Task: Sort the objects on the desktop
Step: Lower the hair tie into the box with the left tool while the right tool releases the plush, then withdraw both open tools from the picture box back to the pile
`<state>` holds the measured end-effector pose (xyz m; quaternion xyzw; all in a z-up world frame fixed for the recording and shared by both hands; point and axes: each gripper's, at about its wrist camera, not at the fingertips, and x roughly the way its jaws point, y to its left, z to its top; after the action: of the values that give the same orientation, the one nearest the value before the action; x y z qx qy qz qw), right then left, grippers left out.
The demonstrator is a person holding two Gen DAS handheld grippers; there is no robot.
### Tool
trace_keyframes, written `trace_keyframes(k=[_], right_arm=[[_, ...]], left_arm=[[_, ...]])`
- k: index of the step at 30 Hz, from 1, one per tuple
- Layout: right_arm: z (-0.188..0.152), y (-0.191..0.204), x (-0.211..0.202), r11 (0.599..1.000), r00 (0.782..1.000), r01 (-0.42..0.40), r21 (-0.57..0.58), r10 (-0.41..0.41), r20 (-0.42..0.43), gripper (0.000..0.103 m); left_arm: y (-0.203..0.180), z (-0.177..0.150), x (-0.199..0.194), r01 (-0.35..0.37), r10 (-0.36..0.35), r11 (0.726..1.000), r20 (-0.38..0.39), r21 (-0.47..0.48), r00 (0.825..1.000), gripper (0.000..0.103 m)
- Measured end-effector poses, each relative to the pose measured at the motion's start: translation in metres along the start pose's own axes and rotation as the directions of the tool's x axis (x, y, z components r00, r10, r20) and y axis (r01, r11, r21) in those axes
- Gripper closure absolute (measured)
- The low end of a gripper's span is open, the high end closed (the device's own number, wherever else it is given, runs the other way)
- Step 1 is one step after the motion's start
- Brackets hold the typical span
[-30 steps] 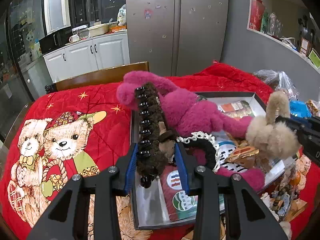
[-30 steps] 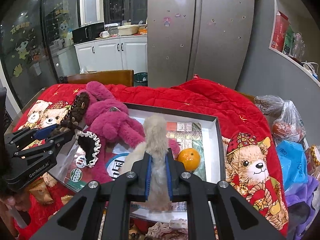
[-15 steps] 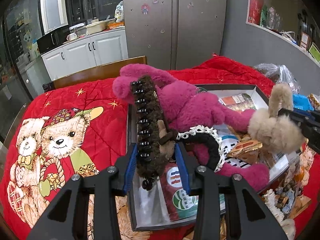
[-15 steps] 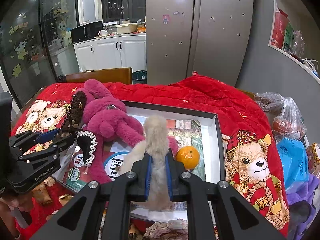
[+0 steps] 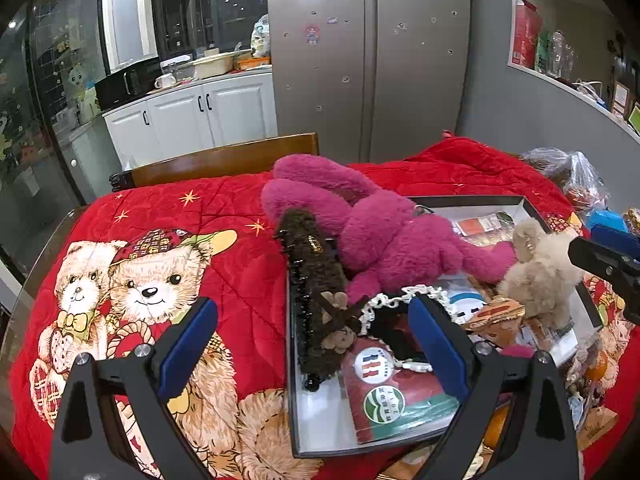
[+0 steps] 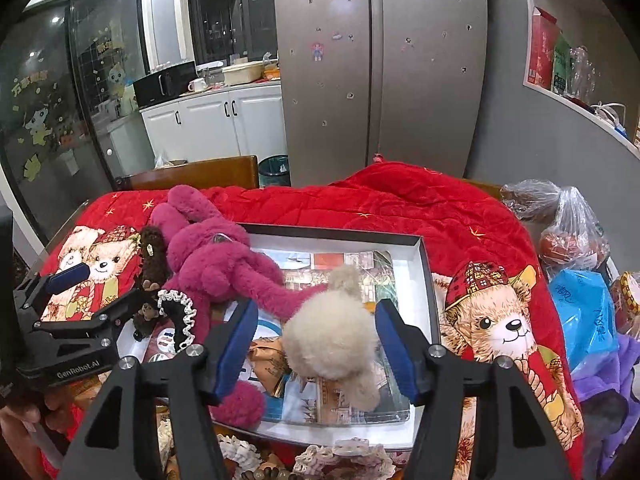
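Both grips just let go, jaws freshly opened.

Spread across the tray (image 6: pixel 424 264): pink plush (image 6: pixel 216 264), then beige fluff toy (image 6: pixel 332 340) lying loose between the right gripper (image 6: pixel 314 344) pads, then brown hair clip (image 5: pixel 316 280) resting on the tray's left rim between the wide left gripper (image 5: pixel 316 344) fingers. Likely to slide off that rim if nudged on withdrawal.

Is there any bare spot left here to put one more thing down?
The red quilt left of the box is bare, as is the strip behind it. Inside, toys crowd the left; only its white front-left corner is free.
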<state>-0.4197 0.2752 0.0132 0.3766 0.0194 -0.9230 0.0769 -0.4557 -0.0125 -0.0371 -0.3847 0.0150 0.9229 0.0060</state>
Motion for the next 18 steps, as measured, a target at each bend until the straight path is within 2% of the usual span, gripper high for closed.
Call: trace_keyframes(k=[5,11,15,18], right_arm=[[0.0,-0.001,0.002,1.0,1.0,0.009,0.006,-0.009,-0.019,0.04],[0.003,-0.002,-0.009,1.0,1.0,0.002,0.008,-0.002,0.005,0.04],[0.008,0.0,-0.032,1.0,0.999,-0.009,0.001,0.009,0.045,0.04],[0.012,0.003,-0.062,1.0,0.995,-0.006,0.002,0.006,0.098,0.033]], left_arm=[[0.001,0.001,-0.004,0.013,-0.013,1.0,0.009,-0.002,1.0,0.006],[0.002,0.007,-0.019,0.034,-0.034,0.999,0.035,-0.006,0.999,0.006],[0.005,0.017,-0.054,0.057,-0.056,0.998,0.093,-0.008,0.994,0.006],[0.013,0.025,-0.091,0.096,-0.091,0.995,0.147,-0.032,0.985,0.006]])
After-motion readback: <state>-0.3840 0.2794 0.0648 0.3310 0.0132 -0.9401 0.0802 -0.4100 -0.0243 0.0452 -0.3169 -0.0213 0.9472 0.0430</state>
